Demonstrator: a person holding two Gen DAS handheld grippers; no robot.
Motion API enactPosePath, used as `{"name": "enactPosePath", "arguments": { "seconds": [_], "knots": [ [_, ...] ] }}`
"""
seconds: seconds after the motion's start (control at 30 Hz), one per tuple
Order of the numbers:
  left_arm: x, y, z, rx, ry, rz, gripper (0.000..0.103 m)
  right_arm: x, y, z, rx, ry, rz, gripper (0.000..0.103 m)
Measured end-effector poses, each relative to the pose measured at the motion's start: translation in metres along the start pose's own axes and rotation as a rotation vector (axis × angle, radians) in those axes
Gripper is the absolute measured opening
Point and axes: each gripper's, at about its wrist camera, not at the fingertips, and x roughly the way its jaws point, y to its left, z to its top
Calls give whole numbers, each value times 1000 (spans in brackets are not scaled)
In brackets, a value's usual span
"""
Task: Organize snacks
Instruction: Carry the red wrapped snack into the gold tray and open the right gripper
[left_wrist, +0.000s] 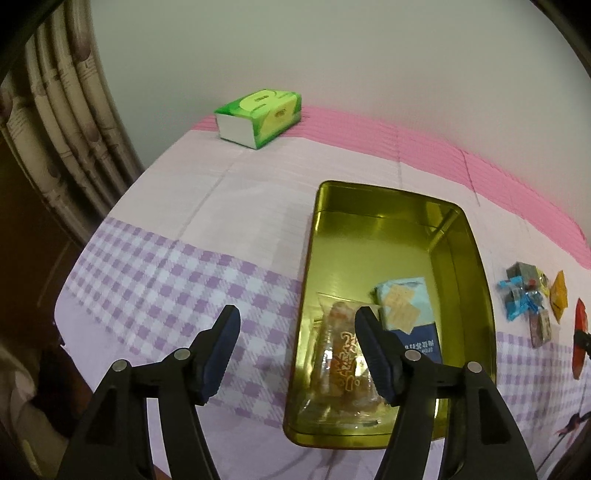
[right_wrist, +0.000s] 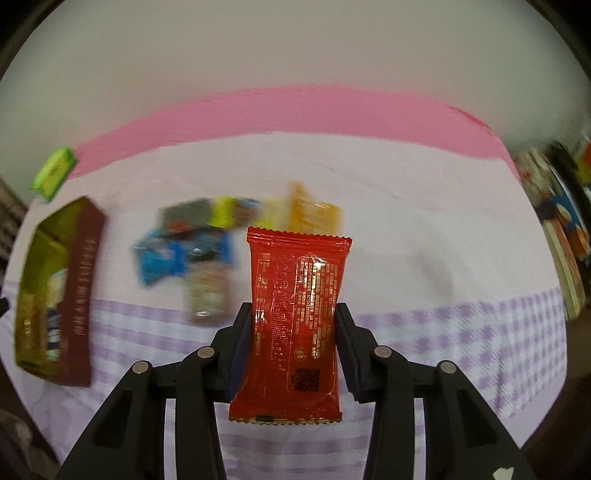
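Left view: left gripper (left_wrist: 297, 317), jaws apart and empty, above gold tin (left_wrist: 476, 258) holding a clear-wrapped cake (left_wrist: 341, 362) and blue cracker pack (left_wrist: 406, 306). Checked cloth covers counter (left_wrist: 166, 280); tissue pack (left_wrist: 260, 118) by wall.

Right view: right gripper (right_wrist: 294, 314), jaws clamping glossy red packet (right_wrist: 295, 314) above counter; loose snacks (right_wrist: 207, 236) blurred behind.

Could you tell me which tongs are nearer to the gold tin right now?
Left. The left tongs hang open right over the gold tin's near end, above the snacks inside. The right tongs, shut on a red packet, are off to the tin's right.
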Motion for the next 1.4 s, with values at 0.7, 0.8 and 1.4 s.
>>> {"name": "enactPosePath", "arguments": {
  "seconds": [0.7,0.8,1.4],
  "knots": [
    [-5,66,-16,-179,0,137,66,-1,201,22,-307,52,318,39],
    [-4,70,-16,-186,-6,160,66,7,217,26,-331,72,320,39],
    [1,74,-17,-210,16,139,66,44,247,17,-344,128,291,40]
  ]
}}
